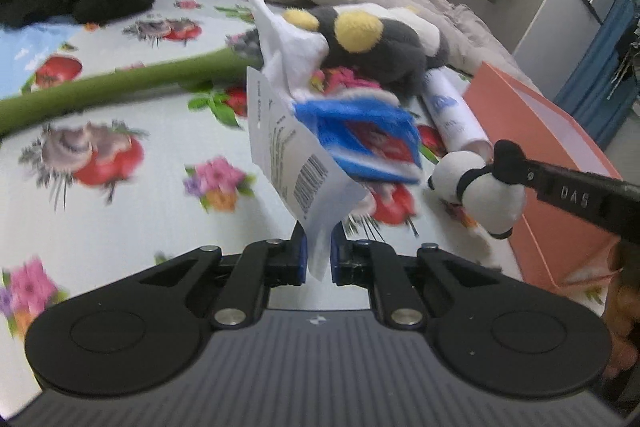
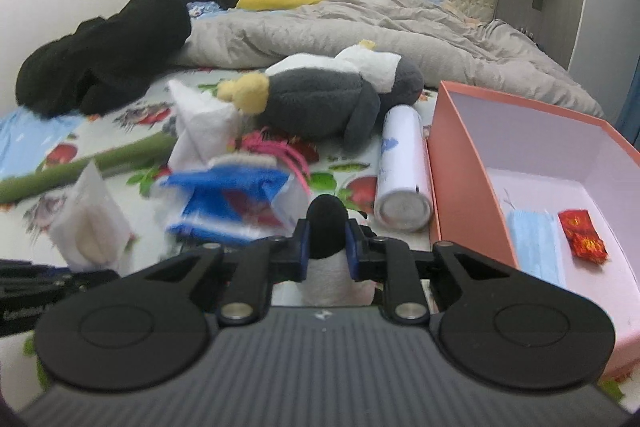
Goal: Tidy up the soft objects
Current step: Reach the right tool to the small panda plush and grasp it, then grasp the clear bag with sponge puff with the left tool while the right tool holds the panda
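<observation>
Panda plush (image 2: 326, 227) pinched in right tongs (image 2: 327, 247), tagged blue pack (image 1: 360, 143) in left tongs (image 1: 319, 251) (both clamped narrow); carry each steadily over the pink box (image 2: 472, 163) rim before releasing

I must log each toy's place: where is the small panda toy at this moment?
The small panda toy is clamped in the right gripper, lifted above the bed beside the pink box, right of the blue packet.

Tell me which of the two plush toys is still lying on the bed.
The big grey penguin, lying on its side on the flowered sheet beside the white tube. The small panda is off the bed, clamped in the right gripper.
</observation>
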{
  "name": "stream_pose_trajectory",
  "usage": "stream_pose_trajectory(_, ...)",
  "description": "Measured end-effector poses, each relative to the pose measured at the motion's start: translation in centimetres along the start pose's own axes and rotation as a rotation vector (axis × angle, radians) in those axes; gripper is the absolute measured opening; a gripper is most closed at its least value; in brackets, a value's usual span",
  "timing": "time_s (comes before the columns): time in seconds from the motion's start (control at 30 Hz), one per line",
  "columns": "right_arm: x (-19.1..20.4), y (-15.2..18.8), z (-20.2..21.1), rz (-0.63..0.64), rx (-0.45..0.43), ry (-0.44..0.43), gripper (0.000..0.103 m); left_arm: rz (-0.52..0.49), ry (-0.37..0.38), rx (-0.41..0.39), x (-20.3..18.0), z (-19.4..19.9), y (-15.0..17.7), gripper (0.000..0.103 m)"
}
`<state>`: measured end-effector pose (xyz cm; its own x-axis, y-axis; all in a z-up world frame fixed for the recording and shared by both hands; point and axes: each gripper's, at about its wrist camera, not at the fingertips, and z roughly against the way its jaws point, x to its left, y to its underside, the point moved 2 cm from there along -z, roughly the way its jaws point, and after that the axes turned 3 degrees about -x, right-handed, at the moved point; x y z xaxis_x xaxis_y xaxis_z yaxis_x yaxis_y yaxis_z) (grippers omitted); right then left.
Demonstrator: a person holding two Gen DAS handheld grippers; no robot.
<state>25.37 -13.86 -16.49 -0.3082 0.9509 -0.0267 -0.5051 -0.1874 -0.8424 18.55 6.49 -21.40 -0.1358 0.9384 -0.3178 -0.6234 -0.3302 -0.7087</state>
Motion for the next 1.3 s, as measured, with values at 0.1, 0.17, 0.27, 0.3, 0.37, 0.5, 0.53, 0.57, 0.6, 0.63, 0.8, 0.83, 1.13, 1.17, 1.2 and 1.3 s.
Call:
stream_pose_trajectory(0.1,0.6,1.3,1.5,0.025,0.017,-0.013,0.022,0.028,0.033,0.031,-0.2,0.5,1.2,0.013)
stream_pose_trajectory(0.17,1.0,2.1,2.5,0.051,0.025,-0.011,0.022,0.038,0.034,0.045,-0.3,0.8,1.8,0.013)
stream_pose_trajectory(0.27,1.2,3.0,3.8,0.043,0.042,-0.039,0.023,0.057,0.018,0.076,-0.1,1.1,2.2,0.014)
stream_pose_trajectory(0.3,1.2,3.2,4.2,0.031,0.052,-0.049,0.024,0.064,0.021,0.079,0.0,1.3,2.3,0.019)
stream_pose_trajectory(0.37,1.3,3.7,4.9,0.014,0.062,-0.072,0.027,0.066,0.009,0.08,0.1,1.8,2.4,0.045)
stream_pose_trajectory(0.5,1.5,4.2,6.0,-0.005,0.079,-0.103,0.042,0.064,-0.05,0.059,0.8,3.1,2.5,0.068)
stream_pose_trajectory(0.53,1.5,4.2,6.2,-0.01,0.084,-0.106,0.048,0.072,-0.057,0.058,1.1,3.4,2.6,0.069)
stream_pose_trajectory(0.57,1.5,4.2,6.5,-0.017,0.083,-0.113,0.051,0.08,-0.064,0.056,1.4,3.6,2.7,0.07)
stream_pose_trajectory(0.6,1.5,4.1,6.8,-0.025,0.08,-0.124,0.052,0.085,-0.073,0.053,1.7,3.8,2.7,0.07)
stream_pose_trajectory(0.63,1.5,4.1,7.0,-0.031,0.078,-0.135,0.056,0.088,-0.083,0.05,2.0,4.0,2.7,0.07)
stream_pose_trajectory(0.8,1.5,3.5,6.7,-0.051,0.069,-0.145,0.065,0.087,-0.112,0.021,2.6,4.3,2.4,0.076)
stream_pose_trajectory(0.83,1.5,3.4,6.3,-0.053,0.074,-0.148,0.065,0.088,-0.112,0.014,2.6,4.3,2.3,0.076)
stream_pose_trajectory(1.13,2.5,4.1,1.8,-0.028,0.148,-0.163,0.057,0.062,-0.129,0.009,2.2,2.9,2.0,0.076)
stream_pose_trajectory(1.17,2.6,4.2,1.5,-0.029,0.164,-0.181,0.057,0.06,-0.134,0.009,2.2,2.7,2.0,0.076)
stream_pose_trajectory(1.2,2.7,4.3,1.3,-0.033,0.178,-0.188,0.057,0.057,-0.137,0.011,2.2,2.6,2.1,0.076)
stream_pose_trajectory(1.3,2.7,4.8,0.9,-0.065,0.205,-0.212,0.049,0.048,-0.145,0.014,2.1,2.3,2.2,0.076)
